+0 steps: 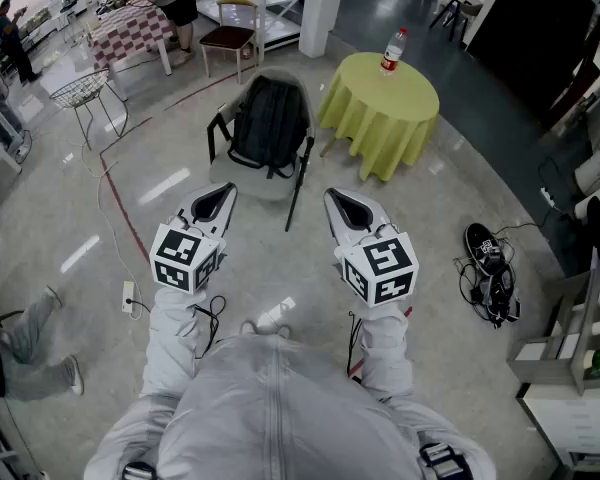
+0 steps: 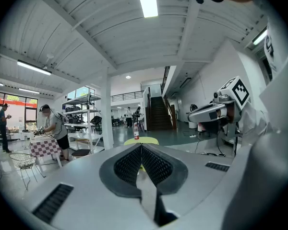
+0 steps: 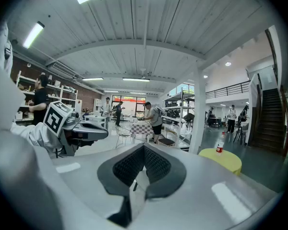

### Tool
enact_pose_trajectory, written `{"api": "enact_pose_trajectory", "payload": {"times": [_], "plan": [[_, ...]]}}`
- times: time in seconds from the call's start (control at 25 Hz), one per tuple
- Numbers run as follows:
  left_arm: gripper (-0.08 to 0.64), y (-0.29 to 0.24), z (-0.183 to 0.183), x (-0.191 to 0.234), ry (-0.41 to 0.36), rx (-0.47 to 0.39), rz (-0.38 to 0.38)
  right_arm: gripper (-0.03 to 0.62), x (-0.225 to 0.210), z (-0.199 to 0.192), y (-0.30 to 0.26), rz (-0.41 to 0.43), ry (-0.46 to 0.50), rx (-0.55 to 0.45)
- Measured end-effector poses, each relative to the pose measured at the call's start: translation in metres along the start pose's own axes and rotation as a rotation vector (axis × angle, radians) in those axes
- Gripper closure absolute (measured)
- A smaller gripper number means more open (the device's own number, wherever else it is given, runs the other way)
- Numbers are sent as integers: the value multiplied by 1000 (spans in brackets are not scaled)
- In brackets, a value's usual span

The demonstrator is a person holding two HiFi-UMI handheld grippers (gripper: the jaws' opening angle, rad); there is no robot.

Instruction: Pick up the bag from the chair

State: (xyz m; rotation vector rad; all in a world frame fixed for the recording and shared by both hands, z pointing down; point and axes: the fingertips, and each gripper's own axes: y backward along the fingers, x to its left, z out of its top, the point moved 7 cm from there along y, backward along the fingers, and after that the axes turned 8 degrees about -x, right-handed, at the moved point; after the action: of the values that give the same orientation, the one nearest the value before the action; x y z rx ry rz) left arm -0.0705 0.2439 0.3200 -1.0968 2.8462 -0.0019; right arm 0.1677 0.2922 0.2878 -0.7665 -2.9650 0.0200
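Far to my left stood a wire-frame side table (image 1: 80, 90). Nearer me, a white power strip (image 1: 129, 296) lay on the grey floor. I held my left gripper (image 1: 223, 190) out over the floor, its fingers (image 2: 127, 164) shut tip to tip with nothing between them.

Ahead of that gripper, and well apart from it, was the chair (image 1: 248, 186). The bag (image 1: 269, 123), a black backpack, sat upright on the seat and leaned against the backrest, with its straps hanging down toward the front edge. It lay ahead of both grippers, a little closer to the left one, and neither touched it.

My right gripper (image 1: 332, 196) was level with the left and pointed the same way. Its fingers (image 3: 158, 164) were also closed at the tips and held nothing.

Further right, just beside the chair, stood a round worktop (image 1: 375, 108) under a yellow cloth. A bottle (image 1: 391, 51) with a red label stood upright near its far edge. On the floor at the far right, a black shoe (image 1: 483, 246) lay by a tangle of dark cables (image 1: 490, 290).
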Motion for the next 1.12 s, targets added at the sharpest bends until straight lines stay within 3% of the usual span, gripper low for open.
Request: {"api": "enact_pose_trajectory", "payload": {"times": [0.32,0.72,1.12], "plan": [[554,2,-6,-16,10,28,-1,581,-7,-9,3,9,-48,13],[554,-13,-16,-3,35,38,-2,581,-15,-19,-17,26,-75,29],[553,-68,-39,65,52,30,21,581,-49,-35,-100,23,-73,48]]}}
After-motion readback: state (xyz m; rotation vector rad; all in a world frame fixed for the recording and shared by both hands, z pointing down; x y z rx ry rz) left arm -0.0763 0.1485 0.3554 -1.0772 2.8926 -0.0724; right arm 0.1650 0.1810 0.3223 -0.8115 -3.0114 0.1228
